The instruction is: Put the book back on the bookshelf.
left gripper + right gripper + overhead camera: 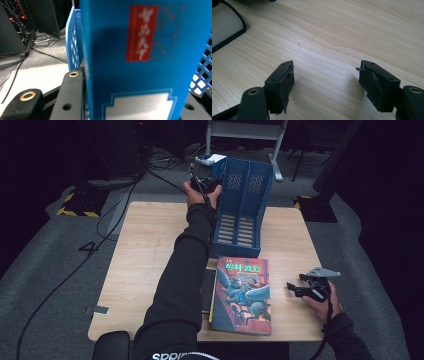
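Perforated blue plastic rack (pixel 243 207) receives glossy blue book (pixel 140 62) clamped in left tool (pixel 202 172).

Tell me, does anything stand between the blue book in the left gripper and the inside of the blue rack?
Nothing visible does. The left gripper holds the blue book at the top of the blue rack, whose two compartments look empty.

left gripper (pixel 206 170) jaws clamped, right gripper (pixel 300 287) jaws apart

Table (pixel 150 250): pale matt wood grain. File rack (pixel 245 195): blue perforated plastic. Book (pixel 242 295): glossy paper cover.
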